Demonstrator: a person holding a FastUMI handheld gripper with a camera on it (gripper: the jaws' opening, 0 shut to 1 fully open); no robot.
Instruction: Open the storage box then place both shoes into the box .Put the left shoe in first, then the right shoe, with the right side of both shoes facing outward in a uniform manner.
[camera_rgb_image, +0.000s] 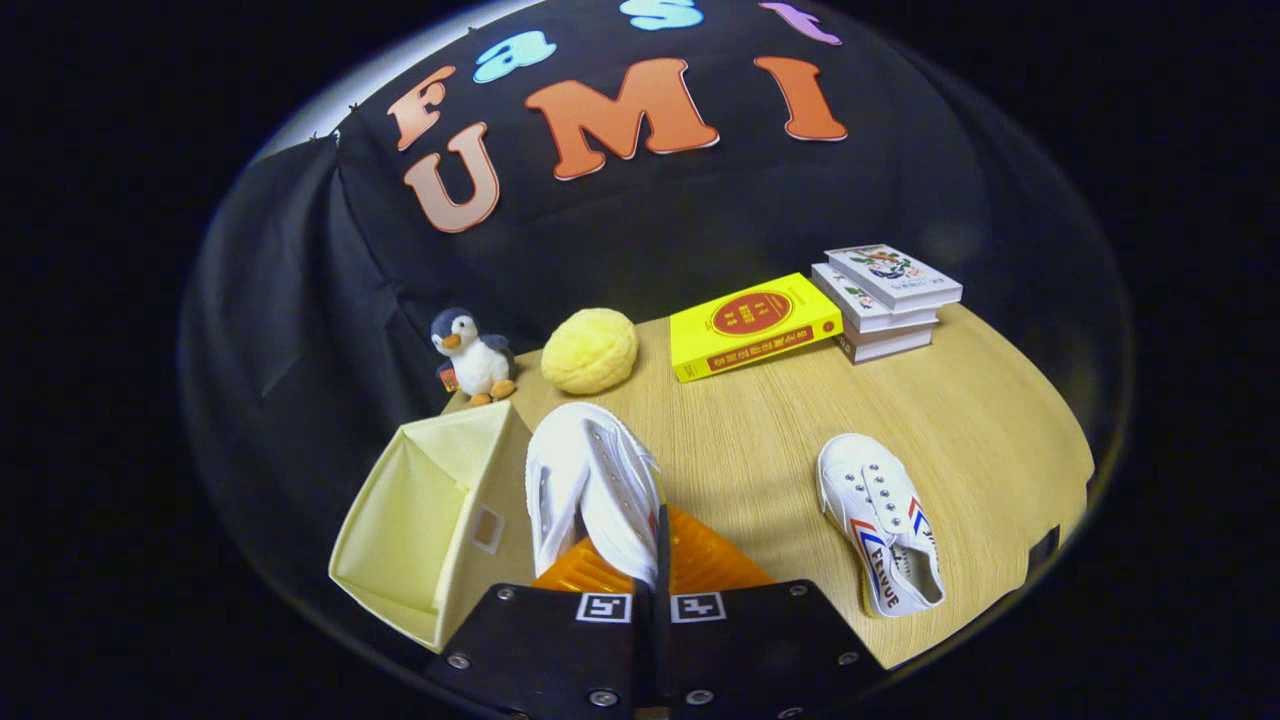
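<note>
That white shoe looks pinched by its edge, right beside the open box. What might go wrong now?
The gripper holds the shoe by a thin bit of upper, so it might slip out or twist. The soft storage box could get nudged or dented as the shoe swings in. It might land facing the wrong way.

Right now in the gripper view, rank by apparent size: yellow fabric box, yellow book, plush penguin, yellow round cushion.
1. Pale yellow fabric storage box, though it sits nearest the camera.
2. Yellow hardcover book.
3. Yellow round cushion.
4. Small plush penguin.
The jaws hold the white canvas shoe.

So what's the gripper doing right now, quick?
Hand-held gripper: shut on the white canvas shoe, held up beside the open pale-yellow fabric storage box.
</note>
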